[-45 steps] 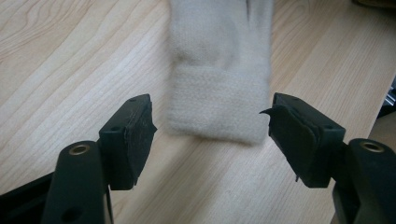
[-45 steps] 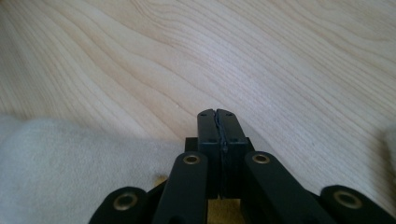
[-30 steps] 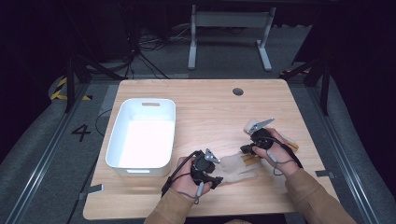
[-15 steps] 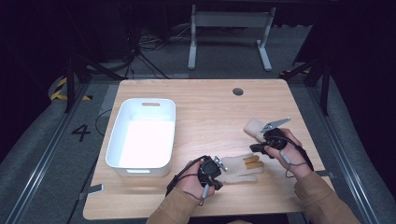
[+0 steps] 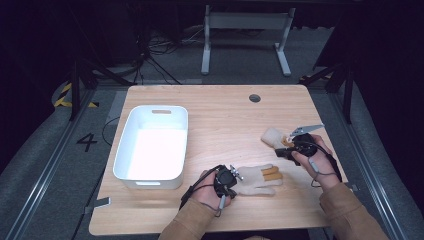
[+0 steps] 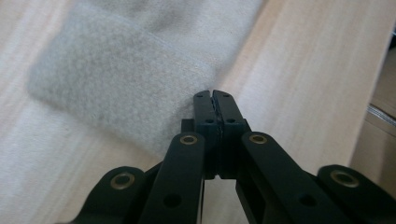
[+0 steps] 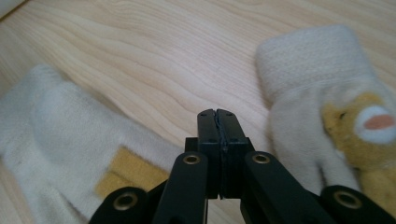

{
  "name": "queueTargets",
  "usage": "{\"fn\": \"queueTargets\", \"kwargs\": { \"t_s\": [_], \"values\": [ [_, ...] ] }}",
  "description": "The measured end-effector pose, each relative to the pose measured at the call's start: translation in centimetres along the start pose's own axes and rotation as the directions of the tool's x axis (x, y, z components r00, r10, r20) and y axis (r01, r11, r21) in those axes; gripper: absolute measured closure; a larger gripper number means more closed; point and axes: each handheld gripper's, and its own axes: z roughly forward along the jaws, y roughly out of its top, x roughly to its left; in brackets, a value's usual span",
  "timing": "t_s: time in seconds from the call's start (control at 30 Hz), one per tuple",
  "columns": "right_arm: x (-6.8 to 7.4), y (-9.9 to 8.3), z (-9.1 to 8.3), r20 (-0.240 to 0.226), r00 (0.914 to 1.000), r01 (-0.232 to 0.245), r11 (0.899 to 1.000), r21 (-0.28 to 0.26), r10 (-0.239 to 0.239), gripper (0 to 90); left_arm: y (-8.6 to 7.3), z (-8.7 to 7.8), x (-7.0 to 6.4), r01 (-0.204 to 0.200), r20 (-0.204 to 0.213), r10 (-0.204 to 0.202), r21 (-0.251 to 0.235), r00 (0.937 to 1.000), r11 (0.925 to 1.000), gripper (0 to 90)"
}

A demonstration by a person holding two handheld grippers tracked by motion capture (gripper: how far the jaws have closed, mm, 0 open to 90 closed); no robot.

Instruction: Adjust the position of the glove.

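Our left gripper (image 5: 235,176) has its fingers together right at the cuff of the near mitten (image 5: 256,180), flat on the bench (image 5: 225,115). Right gripper (image 5: 280,151) fingers together too, nothing held, w/ the other mitten (image 5: 273,137) just beside it.

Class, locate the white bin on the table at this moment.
In the high view, the white bin sits on the table's left half, left of the left gripper and the glove.
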Motion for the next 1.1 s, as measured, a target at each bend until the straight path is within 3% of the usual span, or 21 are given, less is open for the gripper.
{"fn": "queueTargets", "kwargs": {
  "t_s": [0.27,0.4,0.47,0.5,0.6,0.7,0.8,0.9,1.03,1.1],
  "values": [
    [-0.7,-0.1,-0.7,0.022,0.9997,-0.01,0.999,-0.044,0.011,90.0,0.0,-0.3,0.7,0.04,-0.038,-0.043,-0.07,0.9983,0.9968,89.3],
    [-1.1,-0.2,-1.0,0.021,0.9995,-0.024,0.998,-0.065,0.026,90.0,0.0,-0.9,0.6,0.04,-0.048,-0.045,-0.102,0.9978,0.9939,83.7],
    [-1.3,-0.2,-1.3,0.022,0.9992,-0.03,0.996,-0.087,0.032,89.8,0.0,-1.6,0.3,0.05,-0.045,-0.057,-0.14,0.9974,0.9889,76.9],
    [-1.5,-0.2,-1.5,0.037,0.9988,-0.03,0.994,-0.104,0.034,87.8,0.0,-2.1,0.3,0.056,-0.052,-0.065,-0.161,0.9965,0.9854,70.5],
    [-2.0,-0.2,-1.9,0.06,0.9964,-0.051,0.987,-0.152,0.061,79.6,-0.2,-3.5,0.3,0.065,-0.075,-0.082,-0.207,0.9938,0.9763,67.4],
    [-2.4,-0.4,-1.9,0.073,0.9951,-0.055,0.985,-0.165,0.067,70.0,-0.5,-4.5,0.5,0.08,-0.092,-0.105,-0.24,0.9902,0.9674,67.1],
    [-3.0,-0.6,-1.6,0.12,0.9902,-0.048,0.981,-0.189,0.072,62.4,-0.9,-5.1,0.8,0.097,-0.102,-0.128,-0.26,0.9866,0.9606,65.1],
    [-3.6,-0.9,-1.2,0.148,0.9852,-0.057,0.979,-0.193,0.087,56.8,-1.2,-5.4,1.1,0.109,-0.116,-0.146,-0.278,0.9825,0.9545,61.5],
    [-4.4,-1.2,-0.1,0.162,0.9816,-0.071,0.982,-0.174,0.1,54.5,-1.3,-5.5,1.4,0.122,-0.105,-0.158,-0.289,0.9819,0.9495,60.8],
    [-4.7,-1.4,0.4,0.183,0.9776,-0.074,0.984,-0.163,0.104,53.2,-1.4,-5.5,1.6,0.122,-0.107,-0.158,-0.287,0.9815,0.95,60.4]
  ]
}}
